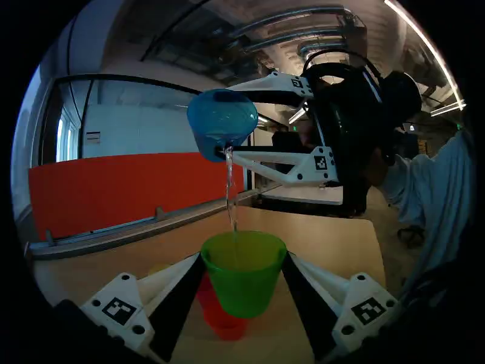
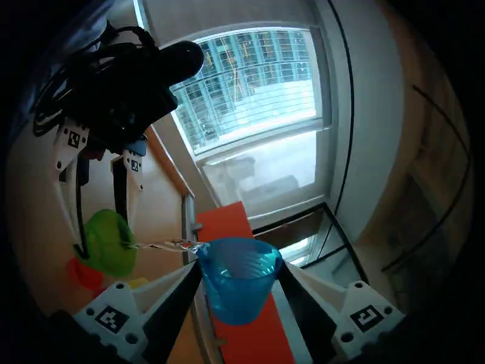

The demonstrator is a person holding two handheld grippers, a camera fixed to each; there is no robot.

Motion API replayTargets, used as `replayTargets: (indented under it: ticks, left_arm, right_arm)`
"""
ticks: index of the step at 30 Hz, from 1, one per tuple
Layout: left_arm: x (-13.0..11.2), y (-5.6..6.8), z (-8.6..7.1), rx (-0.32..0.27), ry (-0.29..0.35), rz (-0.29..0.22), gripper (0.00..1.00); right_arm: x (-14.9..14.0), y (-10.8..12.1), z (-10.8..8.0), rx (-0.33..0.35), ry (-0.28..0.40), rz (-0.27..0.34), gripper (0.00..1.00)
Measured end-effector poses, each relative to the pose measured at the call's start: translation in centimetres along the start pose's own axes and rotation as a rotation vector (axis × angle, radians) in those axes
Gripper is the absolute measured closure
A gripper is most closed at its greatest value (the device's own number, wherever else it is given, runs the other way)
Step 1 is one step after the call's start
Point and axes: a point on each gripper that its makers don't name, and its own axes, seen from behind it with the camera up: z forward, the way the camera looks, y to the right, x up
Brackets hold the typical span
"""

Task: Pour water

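Blue cup (image 2: 236, 303) — clamped in the right gripper (image 2: 239, 267) jaws, tipped so water (image 1: 230, 188) streamed out. Green cup (image 1: 242, 291) — gripped in the left gripper (image 1: 242, 258) jaws, held beneath to catch it.

Tipped blue cup (image 1: 222, 124) (see-through plastic), thin water stream (image 1: 229, 185), upright green cup (image 1: 244, 280) beneath it

Tilted cup (image 1: 221, 118) clamped between right gripper (image 1: 235, 124) fingers, directly above upright cup (image 1: 244, 279) clamped in left gripper (image 1: 242, 258). Water stream (image 1: 230, 194) falls between them. Third cup (image 1: 221, 318) on table (image 1: 330, 236), under upright cup.
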Motion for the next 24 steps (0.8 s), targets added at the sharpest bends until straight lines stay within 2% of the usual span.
replayTargets:
  ticks: [24]
  left_arm:
    - [0.30,-0.21,0.35,0.001,0.005,-0.006,0.13]
  right_arm:
    - [0.72,0.50,0.42,-0.017,0.003,-0.133,0.09]
